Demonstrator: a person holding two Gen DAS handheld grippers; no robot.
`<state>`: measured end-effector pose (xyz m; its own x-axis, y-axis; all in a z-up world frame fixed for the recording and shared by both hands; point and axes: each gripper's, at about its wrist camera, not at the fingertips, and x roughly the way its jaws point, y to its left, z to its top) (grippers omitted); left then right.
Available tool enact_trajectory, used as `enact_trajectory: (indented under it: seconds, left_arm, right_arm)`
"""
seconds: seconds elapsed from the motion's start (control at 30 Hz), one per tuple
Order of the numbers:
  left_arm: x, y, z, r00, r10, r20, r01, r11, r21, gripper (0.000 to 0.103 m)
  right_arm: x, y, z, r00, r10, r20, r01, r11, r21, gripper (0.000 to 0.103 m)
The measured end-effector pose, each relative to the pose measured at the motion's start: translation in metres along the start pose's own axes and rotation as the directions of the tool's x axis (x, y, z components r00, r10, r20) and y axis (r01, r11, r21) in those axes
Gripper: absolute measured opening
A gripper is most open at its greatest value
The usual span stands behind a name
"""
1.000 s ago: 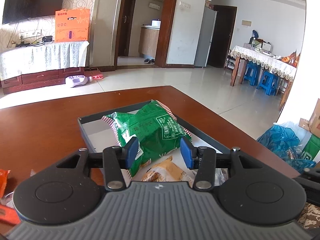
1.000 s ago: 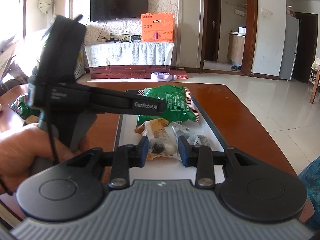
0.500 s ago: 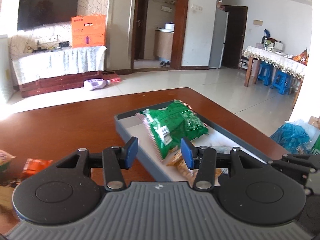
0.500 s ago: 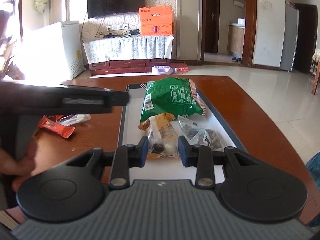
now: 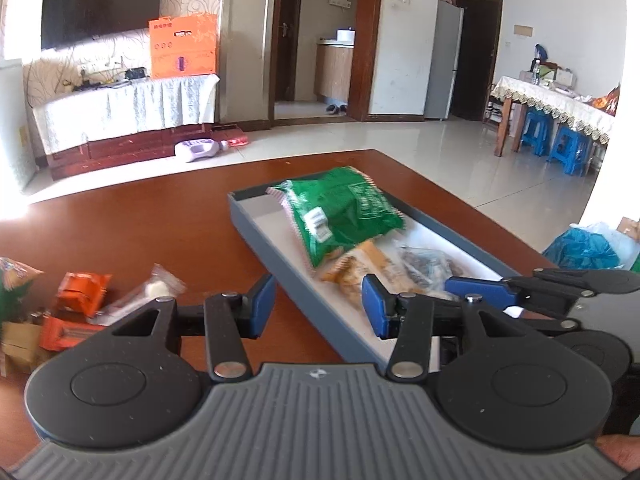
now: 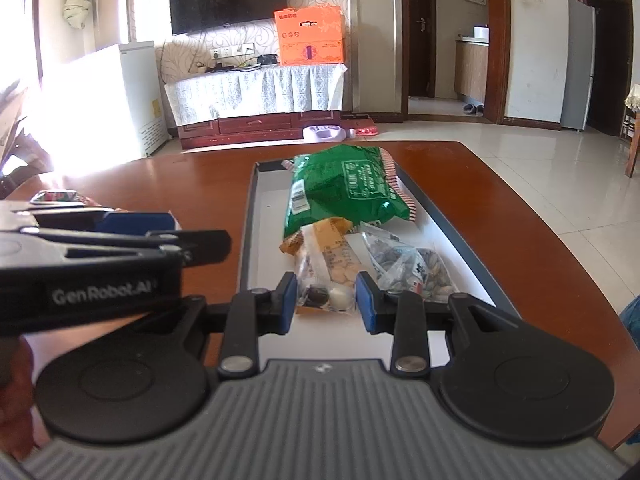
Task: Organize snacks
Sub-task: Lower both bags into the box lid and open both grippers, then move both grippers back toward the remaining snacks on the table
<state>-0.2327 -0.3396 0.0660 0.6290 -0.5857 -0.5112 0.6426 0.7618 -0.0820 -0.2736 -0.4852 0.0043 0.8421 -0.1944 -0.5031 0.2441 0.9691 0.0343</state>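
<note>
A grey tray [image 5: 280, 264] [image 6: 248, 232] on the brown table holds a green snack bag [image 5: 344, 212] [image 6: 344, 196], an orange-yellow packet [image 5: 356, 268] [image 6: 332, 256] and a clear bag of dark seeds [image 5: 428, 264] [image 6: 408, 268]. My left gripper [image 5: 319, 306] is open and empty, over the tray's left wall. It also shows in the right wrist view [image 6: 136, 222]. My right gripper [image 6: 326, 304] is open and empty, just above the near end of the tray, with a small clear packet [image 6: 326, 298] between its fingers.
Loose snacks lie on the table left of the tray: orange packets [image 5: 80, 288], a clear packet [image 5: 156, 288] and a green bag at the left edge [image 5: 12, 280]. Blue plastic bags [image 5: 584, 248] sit beyond the table's right edge.
My left gripper has swung left and back from above the green bag, so the loose snacks left of the tray have come into view. The right gripper has barely moved.
</note>
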Motion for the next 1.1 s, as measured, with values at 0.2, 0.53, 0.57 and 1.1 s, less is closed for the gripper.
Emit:
enact_trajectory:
  seconds: [0.2, 0.53, 0.57, 1.1]
  left_arm:
    - [0.004, -0.002, 0.002, 1.000, -0.013, 0.005, 0.013, 1.000, -0.010, 0.060]
    - [-0.001, 0.013, 0.000, 0.999, 0.037, -0.007, -0.036, 0.999, 0.028, 0.061]
    - [-0.001, 0.014, -0.001, 0.999, 0.034, -0.013, -0.034, 0.999, 0.024, 0.062]
    - [-0.011, 0.031, -0.014, 0.994, 0.109, 0.008, -0.109, 0.994, 0.010, 0.075]
  right_arm:
    - [0.004, -0.008, 0.000, 1.000, -0.016, -0.010, 0.016, 1.000, 0.013, 0.036]
    - [0.012, -0.012, 0.003, 1.000, -0.029, -0.008, 0.029, 1.000, -0.010, 0.036]
    - [0.013, -0.013, 0.003, 1.000, -0.028, -0.007, 0.028, 1.000, -0.005, 0.036]
    - [-0.006, -0.010, 0.006, 0.995, -0.043, 0.085, 0.043, 0.999, -0.002, 0.075]
